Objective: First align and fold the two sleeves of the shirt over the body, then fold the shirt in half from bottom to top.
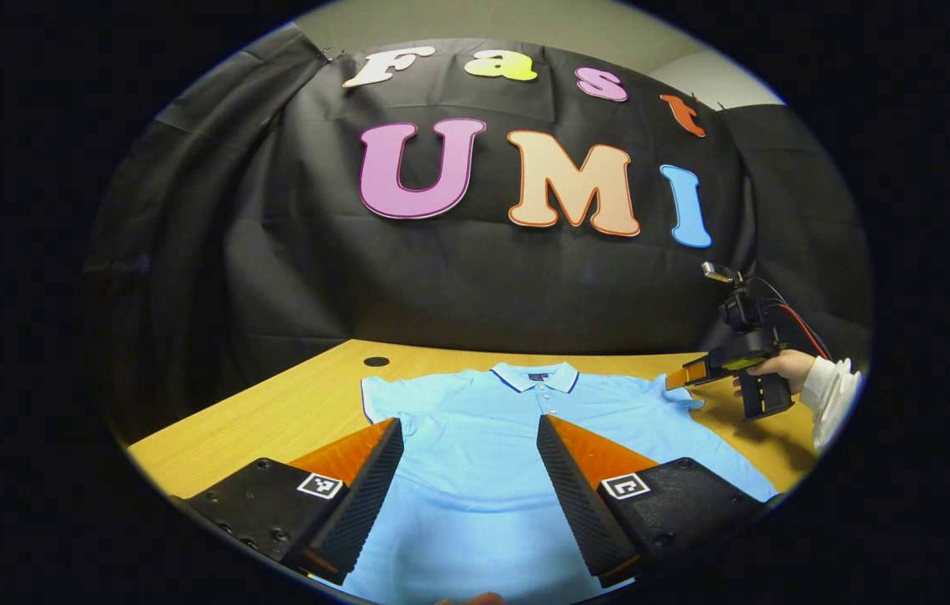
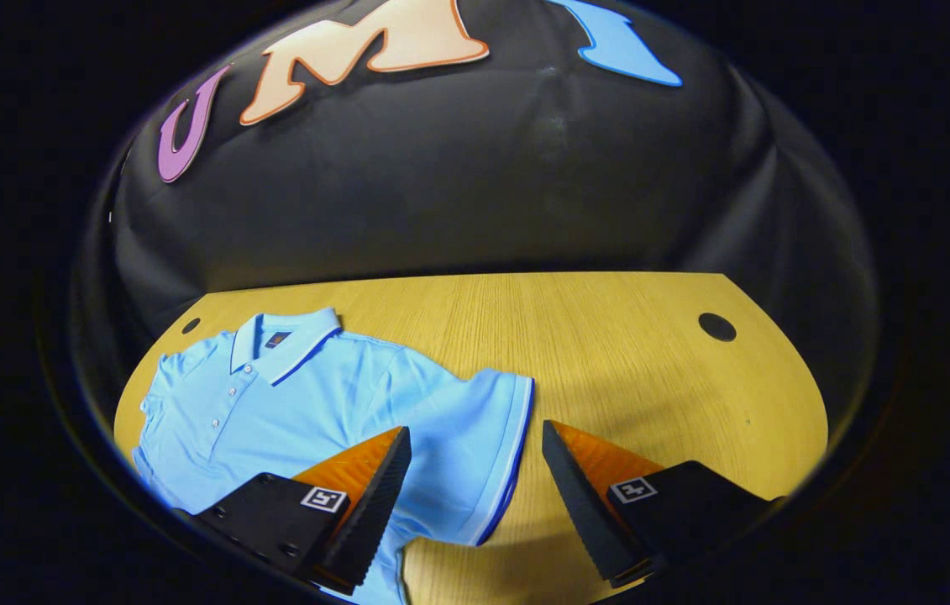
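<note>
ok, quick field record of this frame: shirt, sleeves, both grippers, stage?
shirt: flat on table, collar toward wall
sleeves: both spread out, unfolded
left gripper: open, above shirt body
right gripper: open, at the right sleeve hem, not gripping
stage: no fold made yet
</note>
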Available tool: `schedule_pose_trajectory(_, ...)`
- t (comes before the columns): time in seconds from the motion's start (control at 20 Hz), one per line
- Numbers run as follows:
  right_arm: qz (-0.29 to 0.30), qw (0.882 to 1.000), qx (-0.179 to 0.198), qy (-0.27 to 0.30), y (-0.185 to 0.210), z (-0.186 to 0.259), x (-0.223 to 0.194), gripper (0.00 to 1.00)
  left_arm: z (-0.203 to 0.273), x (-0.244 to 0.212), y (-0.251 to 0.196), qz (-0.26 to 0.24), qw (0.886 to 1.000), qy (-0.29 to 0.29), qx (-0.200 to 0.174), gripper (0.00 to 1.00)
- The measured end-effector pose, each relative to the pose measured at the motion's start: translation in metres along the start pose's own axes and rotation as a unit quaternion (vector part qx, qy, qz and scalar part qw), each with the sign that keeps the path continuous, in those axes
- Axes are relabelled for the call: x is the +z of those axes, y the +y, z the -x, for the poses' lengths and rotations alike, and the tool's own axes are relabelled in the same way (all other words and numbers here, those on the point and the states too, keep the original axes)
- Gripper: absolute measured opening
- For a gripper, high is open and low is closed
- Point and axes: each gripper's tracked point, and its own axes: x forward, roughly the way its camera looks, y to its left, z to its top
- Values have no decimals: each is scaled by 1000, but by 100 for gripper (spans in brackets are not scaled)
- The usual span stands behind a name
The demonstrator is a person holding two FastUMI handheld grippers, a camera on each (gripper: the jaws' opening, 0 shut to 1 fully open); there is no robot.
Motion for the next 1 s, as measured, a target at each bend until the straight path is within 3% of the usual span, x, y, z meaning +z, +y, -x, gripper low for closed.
schedule_pose_trajectory(0.05, -4, 1000, 1, 5, 0, -3, -4, 97, -1, -1, 0, 0, 1000, 1, -1, 95)
schedule_pose_trajectory(0.2, -7, 1000, -2, 15, -3, -9, -10, 94, -4, -3, -1, 1, 1000, 5, -4, 95)
schedule_pose_trajectory(0.35, -12, 1000, 0, 13, -2, -10, -9, 97, -7, -4, -5, 4, 1000, 4, -11, 95)
schedule_pose_trajectory(0.5, 13, 1000, -13, 2, -9, -15, -8, 96, -10, -3, -7, 5, 1000, 3, -14, 95)
schedule_pose_trajectory(0.55, 23, 1000, -12, -2, -8, -15, -8, 91, -10, -4, -6, 5, 1000, 3, -14, 95)
schedule_pose_trajectory(0.6, 24, 1000, -6, -3, -5, -15, -9, 79, -12, -5, -6, 6, 1000, 5, -13, 95)
schedule_pose_trajectory(0.75, 25, 1000, 11, -4, 3, -15, -9, 65, -13, -13, -4, 8, 1000, 14, -10, 95)
schedule_pose_trajectory(0.8, 27, 999, 16, -5, 6, -15, -9, 48, -12, -13, -3, 9, 1000, 15, -9, 95)
schedule_pose_trajectory(0.85, 25, 999, 22, -5, 9, -15, -10, 41, -11, -14, -2, 10, 1000, 16, -8, 95)
schedule_pose_trajectory(0.9, 20, 999, 25, -3, 11, -14, -10, 27, -11, -13, -1, 10, 1000, 16, -7, 95)
schedule_pose_trajectory(1.0, 10, 1000, 23, 1, 11, -14, -10, 10, -10, -13, -2, 9, 1000, 16, -7, 95)
